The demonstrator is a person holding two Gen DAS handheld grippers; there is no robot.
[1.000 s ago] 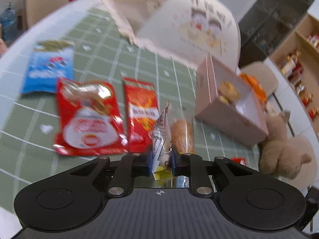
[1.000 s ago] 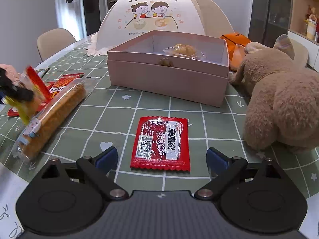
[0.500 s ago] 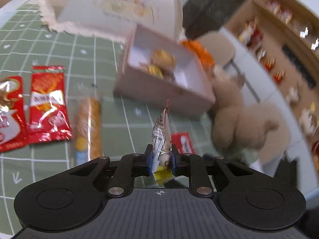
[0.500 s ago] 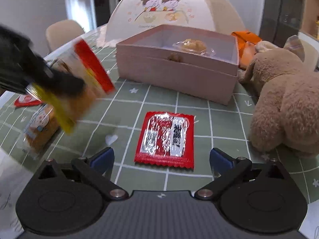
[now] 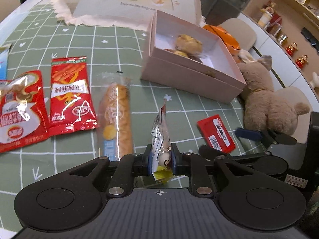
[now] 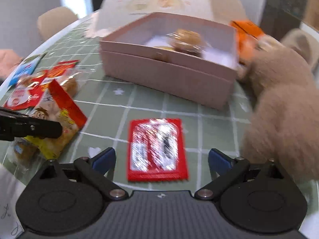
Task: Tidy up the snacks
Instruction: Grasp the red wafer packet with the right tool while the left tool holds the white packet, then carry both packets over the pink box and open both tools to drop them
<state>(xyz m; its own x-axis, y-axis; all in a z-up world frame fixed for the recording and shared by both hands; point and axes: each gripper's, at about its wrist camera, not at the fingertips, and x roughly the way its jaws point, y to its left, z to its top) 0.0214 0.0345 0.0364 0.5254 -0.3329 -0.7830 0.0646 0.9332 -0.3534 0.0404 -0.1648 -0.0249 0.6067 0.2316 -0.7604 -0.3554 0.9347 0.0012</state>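
The left tongs (image 5: 161,160) are clamped on a small packet (image 5: 160,137), which stands upright between the blue pads at lower centre of the left view. In the right view this packet (image 6: 57,119) shows at the left edge, red-topped with a cartoon face, pinched by a dark finger.

The right tongs (image 6: 161,158) are spread wide apart with nothing between the pads; they hover over a flat red sachet (image 6: 157,149) lying on the green-checked counter (image 6: 209,119) at lower centre. In the left view the same sachet (image 5: 216,133) lies right of centre, with a blue pad of the right tongs (image 5: 248,134) just beside it.

The pink box (image 5: 191,75) sits open in the upper middle of the left view, holding a wrapped pastry (image 5: 188,44). In the right view the box (image 6: 169,73) is in the upper centre, blurred.

Left of the box in the left view lie a long bread stick in clear wrap (image 5: 118,115), a red bag (image 5: 69,93) and a larger red-and-white bag (image 5: 20,109), side by side. A plush bear (image 5: 269,103) rests against the box's right side. A dome-shaped food cover (image 5: 137,0) stands behind the box at the top.
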